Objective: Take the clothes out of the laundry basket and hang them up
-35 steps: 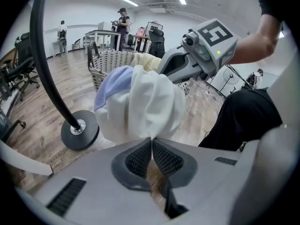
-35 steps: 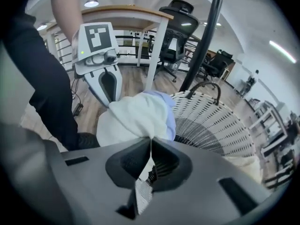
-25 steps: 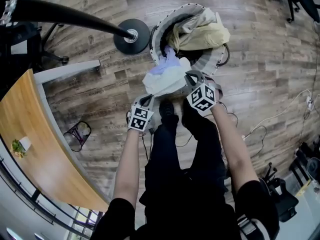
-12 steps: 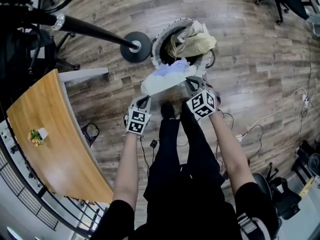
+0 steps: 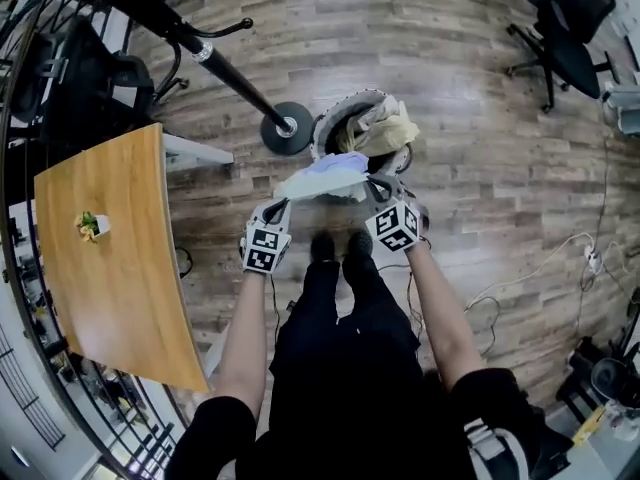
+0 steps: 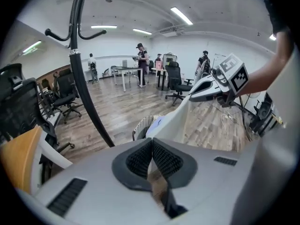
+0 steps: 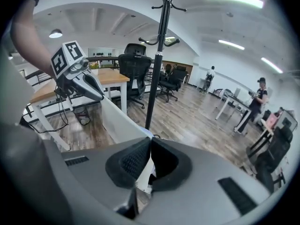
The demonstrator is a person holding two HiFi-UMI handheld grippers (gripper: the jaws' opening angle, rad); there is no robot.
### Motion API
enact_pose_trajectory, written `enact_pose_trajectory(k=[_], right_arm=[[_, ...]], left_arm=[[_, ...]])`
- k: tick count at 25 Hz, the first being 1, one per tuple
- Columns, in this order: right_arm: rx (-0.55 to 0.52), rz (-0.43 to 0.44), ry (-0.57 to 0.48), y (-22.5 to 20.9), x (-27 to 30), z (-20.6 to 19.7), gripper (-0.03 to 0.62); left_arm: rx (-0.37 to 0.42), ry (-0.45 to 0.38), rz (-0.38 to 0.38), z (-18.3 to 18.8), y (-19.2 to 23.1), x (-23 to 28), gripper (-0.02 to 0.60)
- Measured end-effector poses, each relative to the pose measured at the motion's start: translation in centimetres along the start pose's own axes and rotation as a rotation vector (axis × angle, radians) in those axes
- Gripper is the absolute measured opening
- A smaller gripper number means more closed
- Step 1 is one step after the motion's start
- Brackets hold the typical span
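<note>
Both left gripper [image 5: 283, 205] and right gripper [image 5: 373, 181] clamped the garment [image 5: 325, 176] above the basket [image 5: 330, 128]; next it probably needed carrying to the far stand [image 5: 232, 75].

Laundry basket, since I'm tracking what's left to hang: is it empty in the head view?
No, a beige garment lies heaped in the laundry basket.

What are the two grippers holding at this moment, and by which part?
Both hold one pale garment by its top edge: left gripper shut on one end, right gripper on the other, cloth stretched between them above the laundry basket.
</note>
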State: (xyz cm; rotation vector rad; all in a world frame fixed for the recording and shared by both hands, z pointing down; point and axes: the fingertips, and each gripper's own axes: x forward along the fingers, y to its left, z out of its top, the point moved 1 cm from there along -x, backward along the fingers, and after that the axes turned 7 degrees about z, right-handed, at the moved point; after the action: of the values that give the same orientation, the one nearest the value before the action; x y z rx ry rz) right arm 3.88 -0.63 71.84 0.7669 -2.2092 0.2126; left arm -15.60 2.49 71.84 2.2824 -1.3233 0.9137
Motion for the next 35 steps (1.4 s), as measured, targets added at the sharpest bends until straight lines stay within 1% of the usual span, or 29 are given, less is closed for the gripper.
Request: enact_pose_trajectory(k=[2,5,11,16,21,27,32,35], right_arm=[[-0.008,-0.002,-0.022,-0.2,-1.3,1.2,0.012],[-0.042,-0.01,-0.054,-0.4,-3.4,2.7,0.012],[-0.109,-0.029,-0.128,-0.9,-6.4,6.9,0.012],[-0.142,-0.032,-0.193,-0.8,-7.9,10.1,0.012],[-0.166,-0.035,-0.233,-0.8,-9.0,12.6,0.013],[-0.226,-0.028,-0.279,-0.3,-9.4,15.7,0.012],[-0.254,-0.029,-0.313,-0.4,-9.9,18.0,0.013],[-0.269,-0.031,-0.341,-0.3,-10.3,19.6,0.013]], left_arm=[[-0.037,-0.029,0.024,1.6,0.2,-1.8,0.023],[-0.057,-0.075,0.065,3.4,0.1,-4.0,0.023],[-0.124,-0.181,0.165,6.8,0.5,-7.9,0.023],[-0.109,-0.218,0.22,8.4,1.1,-10.6,0.023],[-0.104,-0.25,0.26,9.9,1.9,-12.7,0.023],[-0.104,-0.291,0.316,10.7,3.5,-14.9,0.023],[-0.136,-0.342,0.343,12.0,4.7,-16.5,0.023],[-0.122,-0.361,0.366,12.9,5.5,-17.5,0.023]])
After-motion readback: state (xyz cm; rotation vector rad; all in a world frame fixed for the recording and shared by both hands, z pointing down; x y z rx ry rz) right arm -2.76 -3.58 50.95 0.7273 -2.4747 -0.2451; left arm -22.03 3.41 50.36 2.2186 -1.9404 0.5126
